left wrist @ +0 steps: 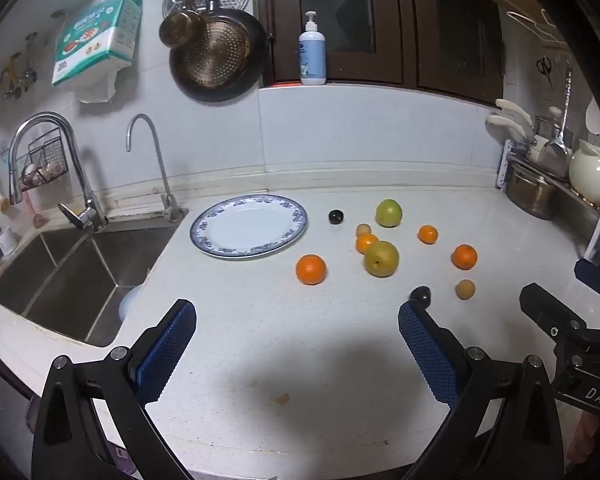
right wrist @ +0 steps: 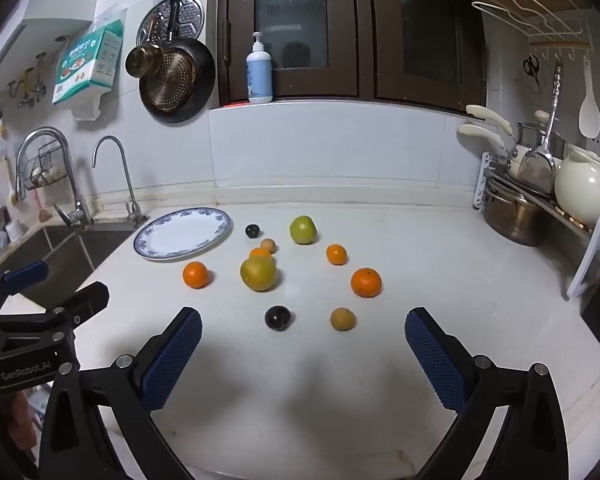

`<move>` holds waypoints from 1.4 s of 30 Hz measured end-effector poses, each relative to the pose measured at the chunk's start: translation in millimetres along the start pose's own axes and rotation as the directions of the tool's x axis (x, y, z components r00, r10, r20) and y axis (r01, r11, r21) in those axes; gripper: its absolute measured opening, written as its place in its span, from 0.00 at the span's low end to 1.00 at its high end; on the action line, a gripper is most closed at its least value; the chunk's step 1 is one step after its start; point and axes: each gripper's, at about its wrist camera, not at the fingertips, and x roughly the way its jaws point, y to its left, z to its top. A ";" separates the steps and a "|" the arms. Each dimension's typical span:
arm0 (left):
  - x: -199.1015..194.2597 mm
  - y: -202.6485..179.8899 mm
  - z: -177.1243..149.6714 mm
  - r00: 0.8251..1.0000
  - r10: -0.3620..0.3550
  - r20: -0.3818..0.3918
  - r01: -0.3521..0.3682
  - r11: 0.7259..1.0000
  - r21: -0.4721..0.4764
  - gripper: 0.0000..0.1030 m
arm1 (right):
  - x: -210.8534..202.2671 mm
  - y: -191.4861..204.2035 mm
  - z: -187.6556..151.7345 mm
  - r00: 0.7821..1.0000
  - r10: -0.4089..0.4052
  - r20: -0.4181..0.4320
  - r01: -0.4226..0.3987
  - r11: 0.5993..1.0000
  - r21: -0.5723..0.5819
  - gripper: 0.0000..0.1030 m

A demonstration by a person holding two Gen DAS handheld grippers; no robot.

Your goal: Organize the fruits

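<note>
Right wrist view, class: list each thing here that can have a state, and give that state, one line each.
Plate: empty, flat on the counter.
Left gripper: open, holding nothing.
Right gripper: open, holding nothing.
Faucet: no water seen running.
Oranges: loose on the counter, none on the plate.
Window: closed.

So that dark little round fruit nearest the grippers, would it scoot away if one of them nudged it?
Probably. The dark fruit looks nearly round and sits loose on the smooth white counter, so a nudge would likely roll it. Its skin shows a glossy highlight, so it may slip between pads. It is small, so likely light, and the right gripper stands open wide enough to straddle it.
</note>
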 end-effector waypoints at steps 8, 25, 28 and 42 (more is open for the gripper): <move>-5.6 7.6 -3.9 1.000 -0.031 0.003 0.031 0.999 -0.023 1.00 | -3.7 5.2 -0.1 1.000 -0.016 0.009 0.017 0.999 -0.037 1.00; -4.3 7.0 -6.2 1.000 -0.020 0.003 0.020 1.000 -0.004 1.00 | -7.9 10.7 -1.1 1.000 0.016 0.020 -0.016 1.000 -0.020 1.00; -4.2 6.2 -6.0 1.000 -0.025 0.003 0.025 1.000 -0.003 1.00 | -7.8 10.6 -1.5 1.000 0.016 0.020 -0.016 1.000 -0.020 1.00; -5.0 4.5 -1.9 1.000 -0.026 0.014 0.026 1.000 0.000 1.00 | -7.4 9.8 -0.8 1.000 0.013 0.021 -0.013 1.000 -0.016 1.00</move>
